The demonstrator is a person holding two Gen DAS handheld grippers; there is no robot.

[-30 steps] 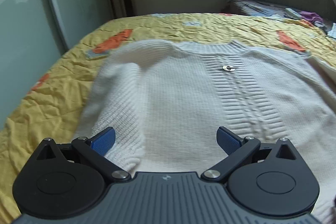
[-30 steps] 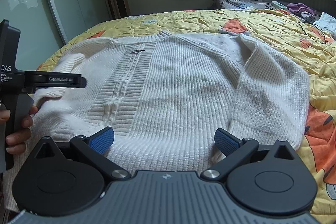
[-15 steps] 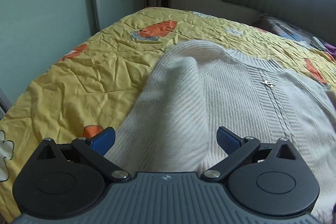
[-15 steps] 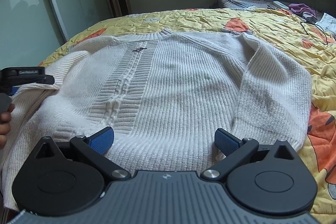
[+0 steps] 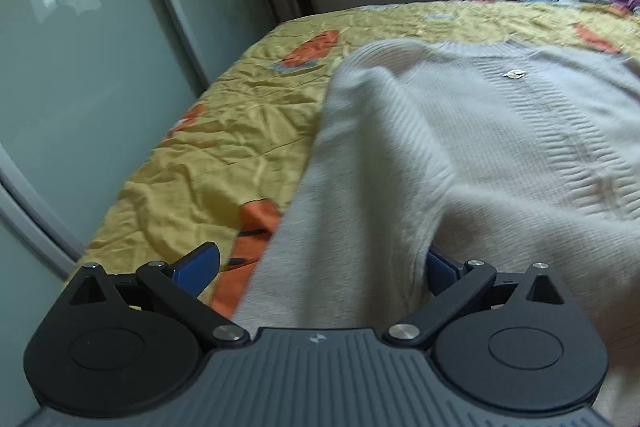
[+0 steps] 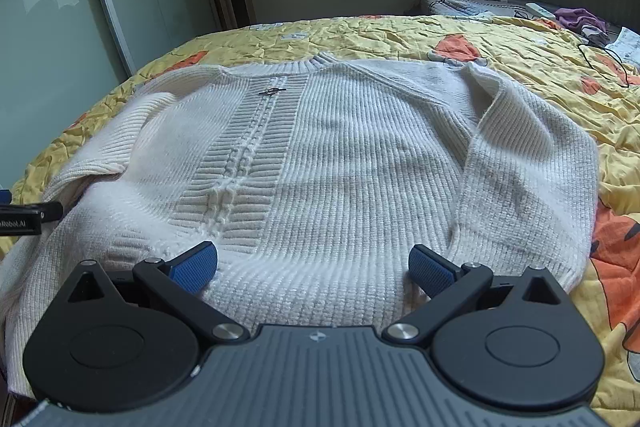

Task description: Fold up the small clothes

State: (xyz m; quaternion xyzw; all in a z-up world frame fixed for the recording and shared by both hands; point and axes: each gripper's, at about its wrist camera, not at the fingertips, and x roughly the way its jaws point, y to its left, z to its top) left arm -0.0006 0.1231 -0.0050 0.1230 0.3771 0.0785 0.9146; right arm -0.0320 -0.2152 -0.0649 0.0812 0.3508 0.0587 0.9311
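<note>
Left wrist view. One left claw (image 5: 318, 269), blue pads spread wide, pinching nothing. One cream rib-knit sweater (image 5: 472, 155) lies on the yellow quilted bed cover with orange prints (image 5: 224, 131). The sweater's left sleeve (image 5: 360, 187) rises as a blurred ridge straight ahead and passes between the spread pads; whether a pad touches the wool cannot be told. The sleeve's long axis runs away from the claw toward the shoulder, and the sweater body lies to its right. One small metal pin (image 5: 513, 74) sits on the chest below the neckline. The judgement: the fold turns on carrying this sleeve rightward across the body, so the left claw is the nearer one for it.

Right wrist view. One right claw (image 6: 313, 269), pads spread wide, holding nothing, stands over the sweater's hem (image 6: 304, 291). The sweater lies face up, neck far, hem near, its long axis running straight away from the claw along the cable panel. The sweater's right sleeve (image 6: 520, 179) lies folded down alongside the body, right of the claw. The left claw's tip shows at the left edge beside the other sleeve. Count: one sweater, two sleeves, one pin, two claws.
</note>
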